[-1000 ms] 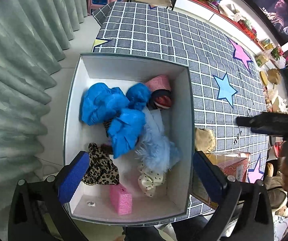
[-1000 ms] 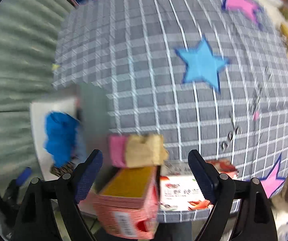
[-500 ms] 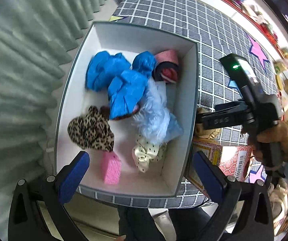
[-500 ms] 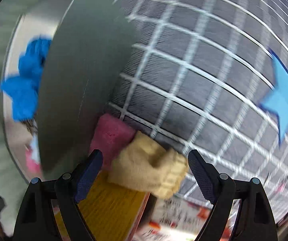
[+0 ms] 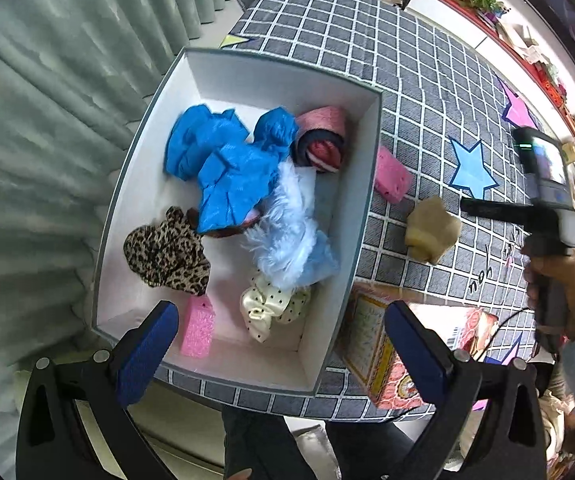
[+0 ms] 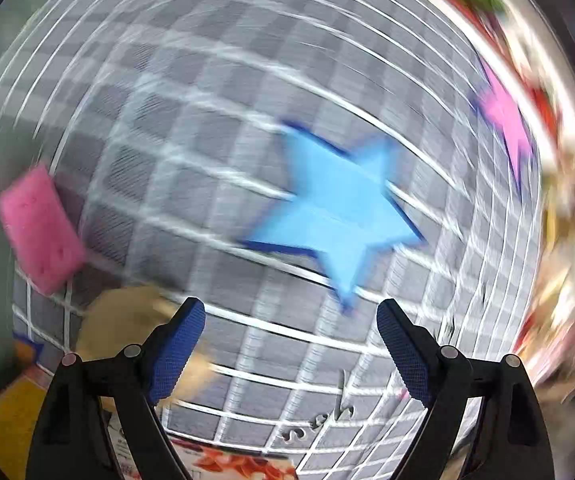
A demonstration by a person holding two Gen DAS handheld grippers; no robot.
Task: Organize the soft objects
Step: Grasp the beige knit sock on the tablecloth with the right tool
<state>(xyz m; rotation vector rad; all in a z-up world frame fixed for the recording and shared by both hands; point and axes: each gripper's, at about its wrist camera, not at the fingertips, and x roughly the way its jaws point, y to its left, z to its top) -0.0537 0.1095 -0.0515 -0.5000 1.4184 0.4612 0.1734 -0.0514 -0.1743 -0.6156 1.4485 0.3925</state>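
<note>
white-lined box (image 5: pixel 361 200): sits at the table edge beside the curtain, already holding most of the soft things — blue crumpled fabric (image 5: pixel 223 164), a leopard-print scrunchie (image 5: pixel 165 252), a pale blue fluffy piece (image 5: pixel 287 232), a cream polka-dot scrunchie (image 5: pixel 271 306), a rolled pink-and-red item (image 5: pixel 321 140) and a small pink sponge (image 5: pixel 197 326).
done so far: judging by the contents, the bulk of the sorting is finished.
left to do: two soft pieces lie outside on the checked tablecloth (image 5: pixel 427 92) — a pink sponge block (image 5: pixel 391 176) and a tan sponge (image 5: pixel 431 230).
pink sponge block: touching or just beside the box's outer right wall; its long axis runs roughly along that wall, pointing away toward the far end of the table.
tan sponge: lumpy, no clear long axis; near the box, apart from the pink block, just beyond the printed carton (image 5: pixel 379 344).
left gripper (image 5: pixel 279 344): fingers spread wide, empty, hovering over the near end of the box.
right gripper (image 6: pixel 291 344): fingers apart, nothing between them; view is motion-blurred, the tan sponge sits beside its left finger — likely the next pick.
</note>
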